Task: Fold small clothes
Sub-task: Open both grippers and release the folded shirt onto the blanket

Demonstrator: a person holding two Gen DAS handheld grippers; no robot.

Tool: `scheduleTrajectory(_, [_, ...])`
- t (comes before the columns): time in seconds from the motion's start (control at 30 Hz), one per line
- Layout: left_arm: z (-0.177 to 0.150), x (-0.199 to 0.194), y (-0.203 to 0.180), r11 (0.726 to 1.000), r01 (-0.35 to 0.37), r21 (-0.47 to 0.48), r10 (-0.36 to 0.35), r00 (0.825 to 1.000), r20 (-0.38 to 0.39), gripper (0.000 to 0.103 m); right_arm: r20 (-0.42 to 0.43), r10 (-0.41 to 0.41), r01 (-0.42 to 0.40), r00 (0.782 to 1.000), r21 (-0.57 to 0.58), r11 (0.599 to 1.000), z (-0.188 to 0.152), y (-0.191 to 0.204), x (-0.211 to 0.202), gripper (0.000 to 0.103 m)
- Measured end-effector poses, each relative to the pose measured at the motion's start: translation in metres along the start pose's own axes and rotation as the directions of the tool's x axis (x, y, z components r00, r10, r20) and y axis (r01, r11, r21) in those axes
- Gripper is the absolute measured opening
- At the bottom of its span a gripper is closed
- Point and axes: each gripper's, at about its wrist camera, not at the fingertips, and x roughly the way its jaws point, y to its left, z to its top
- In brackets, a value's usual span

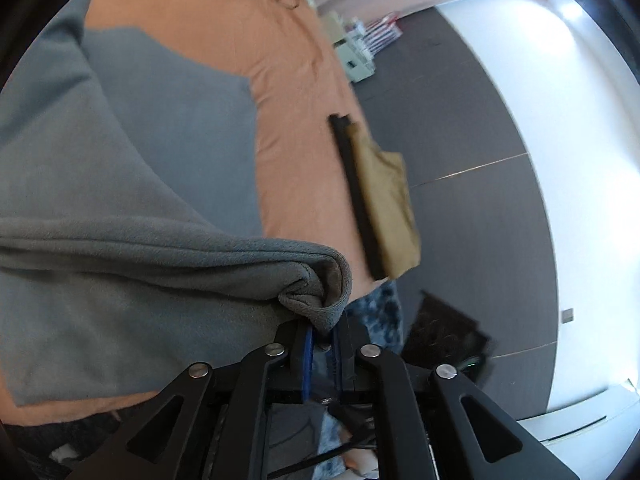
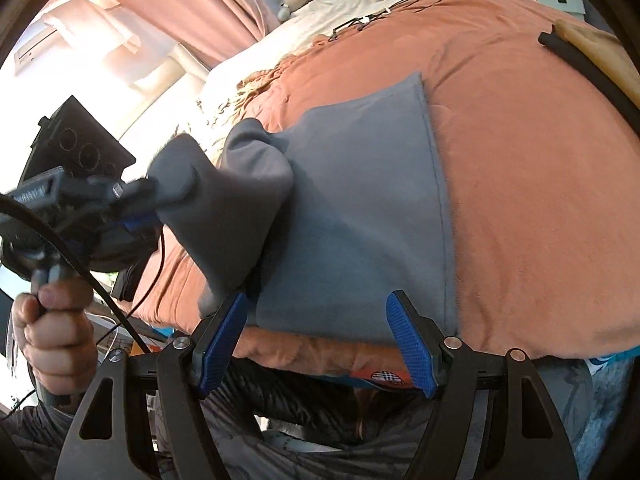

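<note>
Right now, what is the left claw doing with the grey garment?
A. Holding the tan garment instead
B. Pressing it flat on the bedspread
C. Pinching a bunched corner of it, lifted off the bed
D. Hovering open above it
C: the left claw is shut on a bunched corner of the grey garment, raised above the orange bedspread; the right claw is open.

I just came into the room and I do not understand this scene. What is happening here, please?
A person is folding a grey garment on an orange bedspread. The left gripper is shut on a bunched edge of the garment and holds it lifted above the bed. The right gripper is open near the garment's front edge and holds nothing. A tan garment with a black band lies at the bed's edge.
</note>
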Motion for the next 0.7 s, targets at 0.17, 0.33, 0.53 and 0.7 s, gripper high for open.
scheduleTrajectory(0.17, [-0.004, -0.003, 0.017, 1.000, -0.005, -0.031, 0.006, 1.000, 0.012, 0.065, -0.019, -0.020, 0.020, 1.000, 0.009, 1.000, 0.001, -0.001, 0.000, 0.071])
scheduleTrajectory(0.33, [-0.003, -0.025, 0.031, 0.999, -0.042, -0.034, 0.044, 0.998, 0.052, 0.066, -0.036, -0.041, 0.040, 0.999, -0.023, 0.999, 0.005, 0.009, -0.001, 0.071])
scheduleTrajectory(0.53, [-0.008, -0.048, 0.062, 0.992, -0.112, -0.065, 0.118, 0.989, 0.090, 0.066, -0.086, -0.128, 0.115, 0.988, -0.141, 0.983, 0.014, 0.031, 0.010, 0.071])
scheduleTrajectory(0.7, [-0.015, -0.068, 0.087, 0.981, -0.169, -0.098, 0.180, 0.977, 0.118, 0.065, -0.122, -0.213, 0.179, 0.969, -0.244, 0.953, 0.028, 0.050, 0.027, 0.071])
